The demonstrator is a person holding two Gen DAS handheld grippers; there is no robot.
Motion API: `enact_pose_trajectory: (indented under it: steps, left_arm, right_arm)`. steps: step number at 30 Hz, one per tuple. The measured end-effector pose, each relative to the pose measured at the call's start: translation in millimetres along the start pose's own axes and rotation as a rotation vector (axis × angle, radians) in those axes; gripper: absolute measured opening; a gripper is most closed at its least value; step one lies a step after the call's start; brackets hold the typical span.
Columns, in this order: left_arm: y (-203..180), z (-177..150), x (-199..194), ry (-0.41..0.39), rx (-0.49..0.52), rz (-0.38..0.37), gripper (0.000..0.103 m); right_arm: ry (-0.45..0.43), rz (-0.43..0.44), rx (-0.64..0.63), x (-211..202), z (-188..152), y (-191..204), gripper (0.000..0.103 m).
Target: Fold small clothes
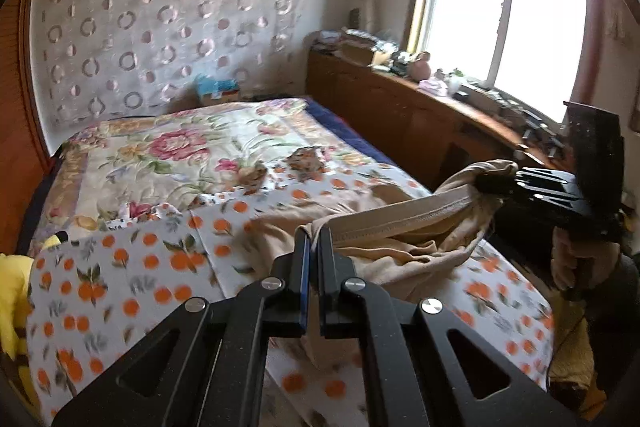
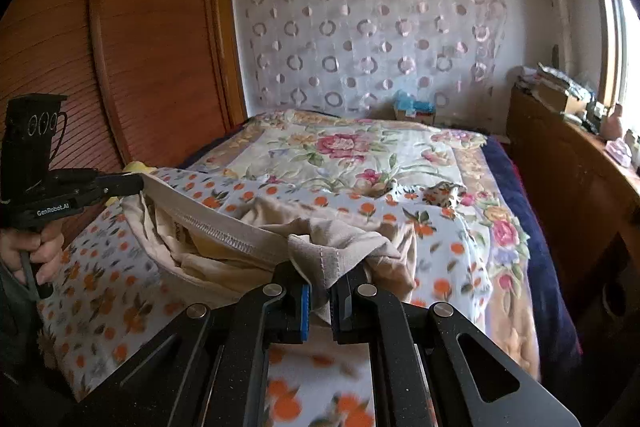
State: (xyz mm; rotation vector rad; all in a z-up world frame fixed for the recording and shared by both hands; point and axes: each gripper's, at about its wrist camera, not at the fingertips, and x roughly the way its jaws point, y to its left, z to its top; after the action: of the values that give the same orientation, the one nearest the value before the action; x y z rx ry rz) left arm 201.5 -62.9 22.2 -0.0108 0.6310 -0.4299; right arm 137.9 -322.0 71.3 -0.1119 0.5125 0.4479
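Both my grippers clamp the beige garment (image 1: 400,223) above the bed (image 1: 160,155).
Left gripper (image 1: 314,239) and right gripper (image 2: 324,287) pinch its hem; a yellow plush (image 1: 12,291) sits left, a wooden cabinet (image 1: 400,107) right.

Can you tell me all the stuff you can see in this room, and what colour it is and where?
beige garment: one, beige, stretched between both grippers above the bed
orange-print sheet: one, white with oranges, near end of bed
floral quilt: one, cream with pink flowers, far half of bed
yellow plush toy: one, yellow, left edge of bed
wardrobe: one, reddish wood, left of bed
sideboard: one, brown wood, under the window, cluttered
window: one, bright, right wall
left gripper: one, black, fingers shut on the garment
right gripper: one, black, shut on the garment
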Motion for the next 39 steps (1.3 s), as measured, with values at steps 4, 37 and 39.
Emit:
enact_pose_trajectory:
  steps: [4, 37, 39]
  left_arm:
    - [16, 16, 35, 0.039, -0.011, 0.021, 0.004]
    - [46, -3, 135, 0.263, -0.028, -0.016, 0.058]
    - [45, -2, 135, 0.257, -0.029, -0.017, 0.058]
  right_arm:
    - [0.048, 0.003, 0.006, 45, 14, -15, 0.007]
    - [0.258, 0.115, 0.073, 159, 53, -46, 0.034]
    - [0.262, 0.134, 0.062, 156, 58, -50, 0.006]
